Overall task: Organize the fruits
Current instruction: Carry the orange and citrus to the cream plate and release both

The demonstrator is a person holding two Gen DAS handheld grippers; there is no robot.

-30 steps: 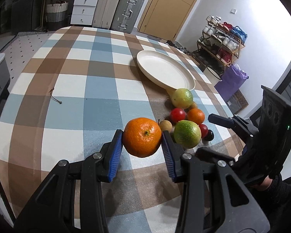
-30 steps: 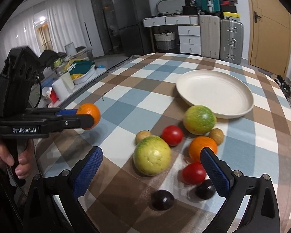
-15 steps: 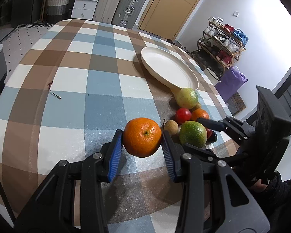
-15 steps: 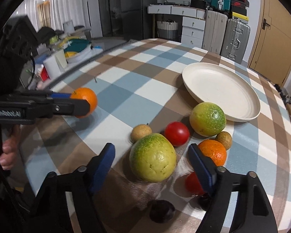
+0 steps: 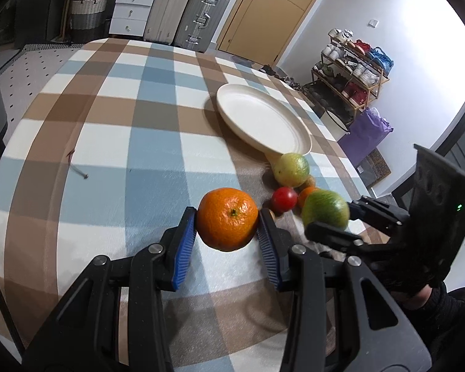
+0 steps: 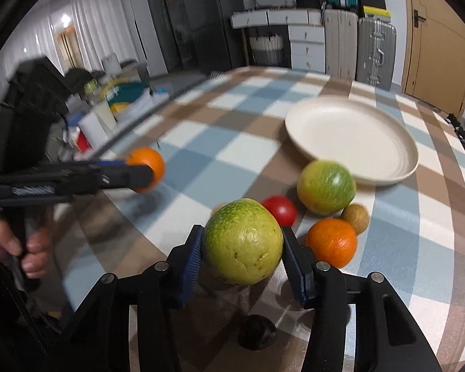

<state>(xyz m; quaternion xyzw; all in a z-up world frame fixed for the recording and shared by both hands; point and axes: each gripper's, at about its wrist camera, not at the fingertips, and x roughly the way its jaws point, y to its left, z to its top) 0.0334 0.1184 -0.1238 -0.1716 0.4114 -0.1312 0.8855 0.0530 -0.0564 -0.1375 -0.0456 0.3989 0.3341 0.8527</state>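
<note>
Left gripper [image 5: 228, 232]: blue pads clamped on a round orange mandarin [image 5: 227, 218], held above the checked tablecloth [image 5: 139, 161].
Right gripper [image 6: 241, 257]: jaws have just been closing and now press both sides of a large yellow-green round fruit [image 6: 242, 245].
Round cream plate [image 6: 352, 138]: bare, on the cloth beyond the fruit.
Loose fruit: second green fruit [image 6: 325, 187] touching the plate rim; red tomato [image 6: 280, 210], orange [image 6: 331, 241] and small brown fruit [image 6: 355, 218] just beside it.
</note>
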